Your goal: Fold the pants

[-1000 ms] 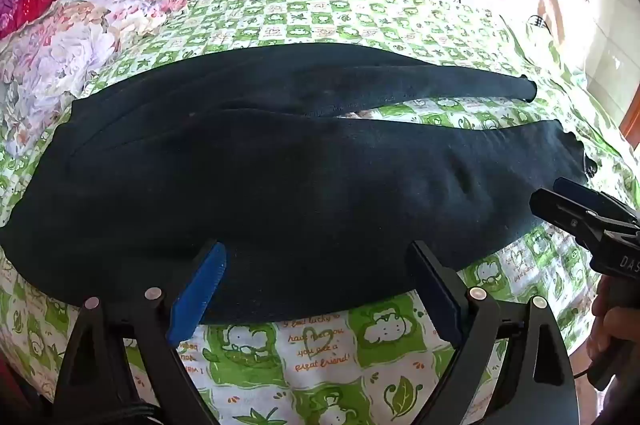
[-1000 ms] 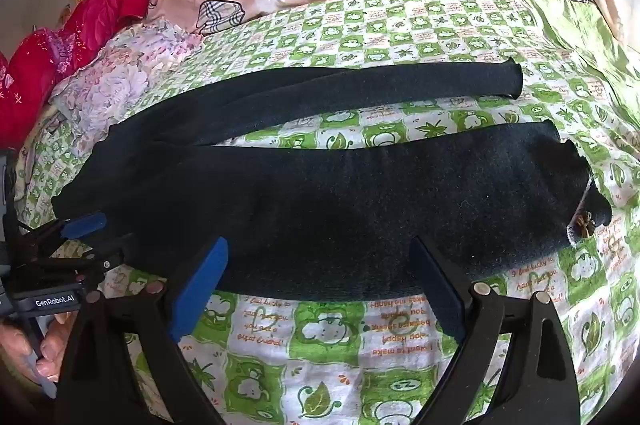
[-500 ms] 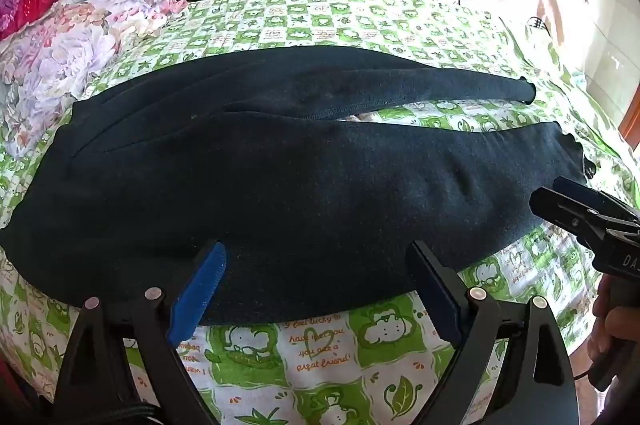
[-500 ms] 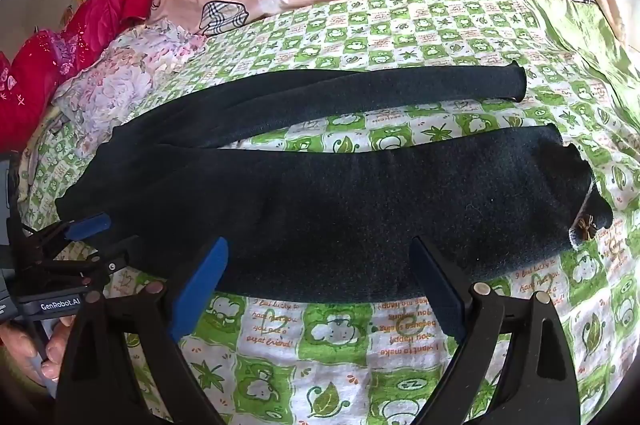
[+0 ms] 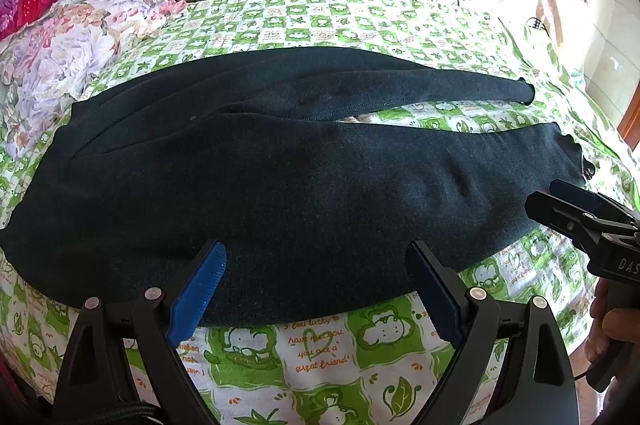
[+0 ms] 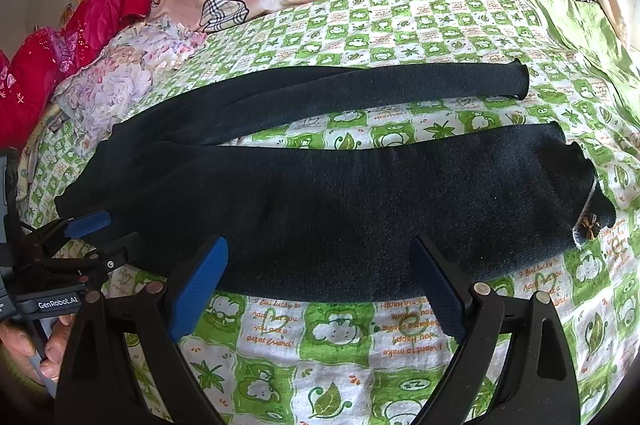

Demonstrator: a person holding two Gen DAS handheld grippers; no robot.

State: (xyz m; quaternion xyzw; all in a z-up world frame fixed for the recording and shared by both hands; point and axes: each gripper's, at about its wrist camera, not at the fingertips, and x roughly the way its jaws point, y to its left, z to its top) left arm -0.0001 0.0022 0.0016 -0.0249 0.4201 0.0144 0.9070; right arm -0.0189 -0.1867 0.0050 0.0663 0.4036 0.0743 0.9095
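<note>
On the bedsheet [image 5: 320, 353]: one pants [image 5: 304, 193], two spread-jawed grippers.

The pants [image 5: 304, 185] are dark, near-black knit fabric, spread flat and lengthwise across the bed, waist end toward the left of both views and the two legs running to the right. The legs part into a narrow V, the far leg [image 6: 360, 89] thinner-looking and ending in a rolled cuff, the near leg [image 6: 400, 201] broad and smooth. At the near leg's hem sits a small brown bow [image 6: 587, 227] (on a pale trimmed edge).
</note>
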